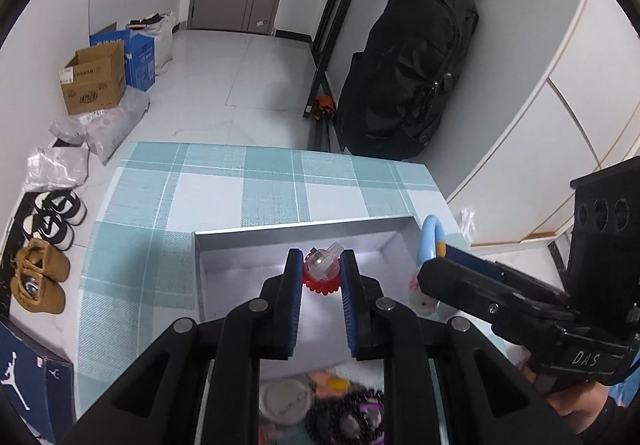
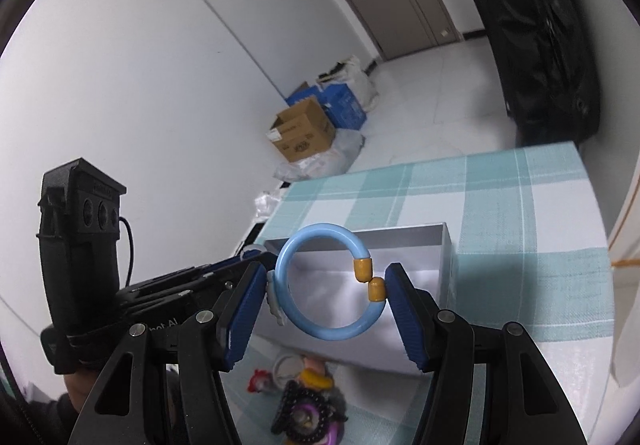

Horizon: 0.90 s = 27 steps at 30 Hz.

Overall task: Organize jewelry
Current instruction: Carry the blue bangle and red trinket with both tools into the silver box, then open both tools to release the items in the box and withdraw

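Box (image 1: 208,245) open on checked cloth (image 1: 224,181), there to take the pieces. Left gripper (image 1: 321,265) pinches red ring (image 1: 320,271) over box interior, likely for dropping in. Right gripper (image 2: 326,291) clamps blue bangle (image 2: 320,285) across its width, above box edge. Remaining jewelry pile (image 2: 308,401) lies near box.

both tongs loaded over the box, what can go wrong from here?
1. The left tongs pinch the red toy ring only at their tips; it could slip out before release.
2. The blue bangle, held by the right tongs, has an open gap at its orange caps and may spring free.
3. Both tongs crowd over the white box; they could collide.
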{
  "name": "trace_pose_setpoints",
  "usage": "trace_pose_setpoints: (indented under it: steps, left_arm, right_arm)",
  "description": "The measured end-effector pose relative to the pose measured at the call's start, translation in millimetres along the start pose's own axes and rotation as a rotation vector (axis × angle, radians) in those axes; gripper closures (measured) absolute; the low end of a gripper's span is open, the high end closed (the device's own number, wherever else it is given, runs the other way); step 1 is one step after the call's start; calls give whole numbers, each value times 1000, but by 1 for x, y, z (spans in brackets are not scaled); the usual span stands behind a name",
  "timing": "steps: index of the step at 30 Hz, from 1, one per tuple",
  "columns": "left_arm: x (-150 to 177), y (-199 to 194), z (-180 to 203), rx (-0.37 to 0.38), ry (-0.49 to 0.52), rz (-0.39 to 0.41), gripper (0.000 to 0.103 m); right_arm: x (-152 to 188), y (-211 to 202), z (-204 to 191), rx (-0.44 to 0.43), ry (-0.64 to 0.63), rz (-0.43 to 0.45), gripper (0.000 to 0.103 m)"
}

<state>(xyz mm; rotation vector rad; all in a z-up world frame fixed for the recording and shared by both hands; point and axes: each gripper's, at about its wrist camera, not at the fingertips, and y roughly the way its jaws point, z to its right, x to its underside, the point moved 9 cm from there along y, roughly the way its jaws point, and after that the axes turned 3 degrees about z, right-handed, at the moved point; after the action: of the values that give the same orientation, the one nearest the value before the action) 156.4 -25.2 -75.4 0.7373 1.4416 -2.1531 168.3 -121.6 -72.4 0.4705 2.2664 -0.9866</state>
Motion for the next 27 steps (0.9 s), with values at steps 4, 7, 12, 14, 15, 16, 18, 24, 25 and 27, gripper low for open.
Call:
trace_pose_setpoints:
  steps: [4,7,12,14,15,16,18,24,25,27]
  left_arm:
    - [2,8,-5,12,-23,-22,89]
    - [1,12,-6,21,-24,-37,89]
    - [3,22,-2,43,-26,-75,89]
    - [4,26,-3,50,-37,-86,89]
    - [3,27,-3,52,-39,-89,89]
    - [2,27,-3,52,-40,-88,89]
    - [2,29,-5,52,-50,-95,89]
    - [2,32,-6,58,-70,-109,70]
    - [1,31,-6,56,-65,-99,65]
    - [1,29,-6,45,-60,-90,58]
  right_arm:
    - [-2,11,3,1,12,-19,42]
    - [-3,16,5,11,11,-26,42]
    - [-5,22,9,19,28,-27,42]
    - [-3,26,11,27,34,-41,42]
    - [-2,26,12,30,36,-45,42]
    - [-1,28,13,36,39,-52,42]
    - [-1,29,14,39,44,-60,41]
    - [-4,21,9,32,27,-38,23]
    - [-5,18,8,35,18,-26,23]
    - [-8,12,6,30,9,-8,22]
